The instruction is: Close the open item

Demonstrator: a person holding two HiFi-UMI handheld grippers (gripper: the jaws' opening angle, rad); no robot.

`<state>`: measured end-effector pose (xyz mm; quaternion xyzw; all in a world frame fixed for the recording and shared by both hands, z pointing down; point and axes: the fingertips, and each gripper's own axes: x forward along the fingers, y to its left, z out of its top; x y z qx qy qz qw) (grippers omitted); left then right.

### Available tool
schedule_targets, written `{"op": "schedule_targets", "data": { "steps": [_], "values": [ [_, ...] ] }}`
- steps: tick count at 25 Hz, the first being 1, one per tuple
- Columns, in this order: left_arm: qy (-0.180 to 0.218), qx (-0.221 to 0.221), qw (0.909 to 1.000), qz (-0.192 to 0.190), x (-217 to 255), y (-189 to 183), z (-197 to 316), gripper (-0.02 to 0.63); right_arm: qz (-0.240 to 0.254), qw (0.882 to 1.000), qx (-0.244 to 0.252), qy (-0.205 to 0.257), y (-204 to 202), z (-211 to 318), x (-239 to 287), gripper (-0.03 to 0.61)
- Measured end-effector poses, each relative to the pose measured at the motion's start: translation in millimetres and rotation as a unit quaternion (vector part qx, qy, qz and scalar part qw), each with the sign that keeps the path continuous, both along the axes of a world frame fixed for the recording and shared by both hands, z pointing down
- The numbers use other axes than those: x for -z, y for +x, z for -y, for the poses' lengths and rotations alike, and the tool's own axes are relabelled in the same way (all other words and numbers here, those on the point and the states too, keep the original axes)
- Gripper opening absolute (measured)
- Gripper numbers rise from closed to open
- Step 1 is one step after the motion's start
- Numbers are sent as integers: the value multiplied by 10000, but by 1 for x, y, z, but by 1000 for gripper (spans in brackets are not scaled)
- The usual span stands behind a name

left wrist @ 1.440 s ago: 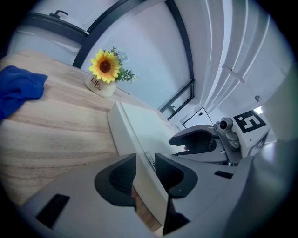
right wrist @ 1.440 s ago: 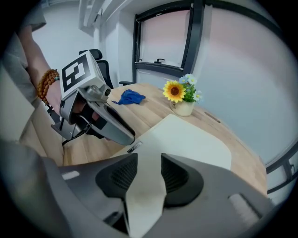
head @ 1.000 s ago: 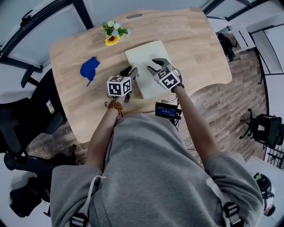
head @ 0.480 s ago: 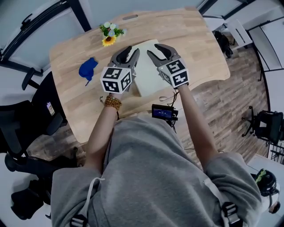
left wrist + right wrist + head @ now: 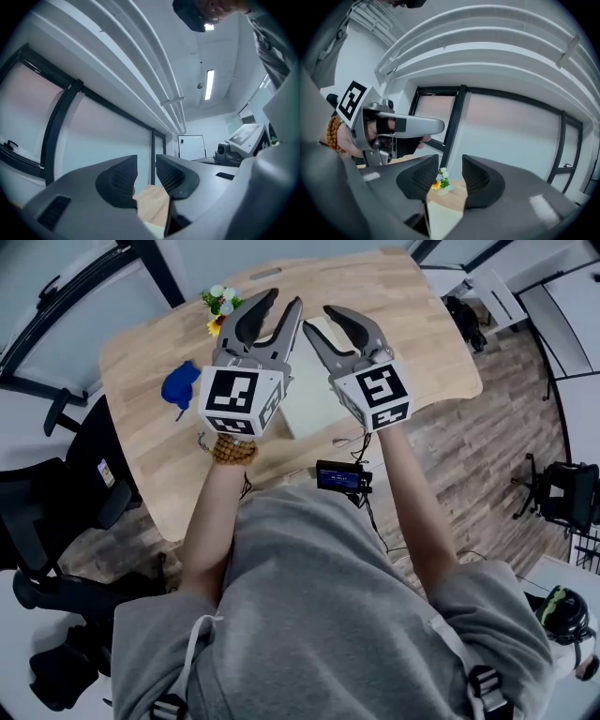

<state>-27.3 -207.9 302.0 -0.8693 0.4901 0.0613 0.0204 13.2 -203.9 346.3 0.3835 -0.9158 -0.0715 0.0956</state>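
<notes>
Hovering above table: left gripper (image 5: 284, 298) and right gripper (image 5: 319, 321), jaws apart, both empty. Pale flat item (image 5: 307, 409) lying beneath at 12 o'clock, probably light, stiff; pinching thin free edge seeming best.

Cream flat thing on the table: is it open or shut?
Shut, apparently: the cream slab lies flat on the table, no flap raised, though partly hidden.

The head view looks steeply down from above the person, with the left gripper (image 5: 281, 301) and right gripper (image 5: 319, 320) close under its lens and the table (image 5: 412, 324) far beneath them. Each gripper view looks roughly level along its own jaws toward the window wall (image 5: 506, 126) — the right gripper view shares the flowers (image 5: 440, 181) beyond its jaws with the head view.
</notes>
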Motion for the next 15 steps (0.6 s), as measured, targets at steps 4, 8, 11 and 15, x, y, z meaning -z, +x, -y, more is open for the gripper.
{"op": "schedule_targets", "data": {
  "steps": [4, 8, 11, 15],
  "values": [
    [254, 260, 9992, 151, 4, -1, -12, 121, 500, 9984, -259, 102, 10, -8, 19, 166],
    [191, 403, 9988, 187, -12, 4, -22, 121, 691, 9954, -607, 262, 25, -15, 19, 153],
    [249, 515, 9982, 176, -18, 6, -30, 121, 721, 9932, -810, 417, 33, -23, 16, 153],
    [328, 659, 9971, 193, -24, 4, -37, 120, 720, 9903, -1048, 559, 41, -32, 9, 153]
  ]
}}
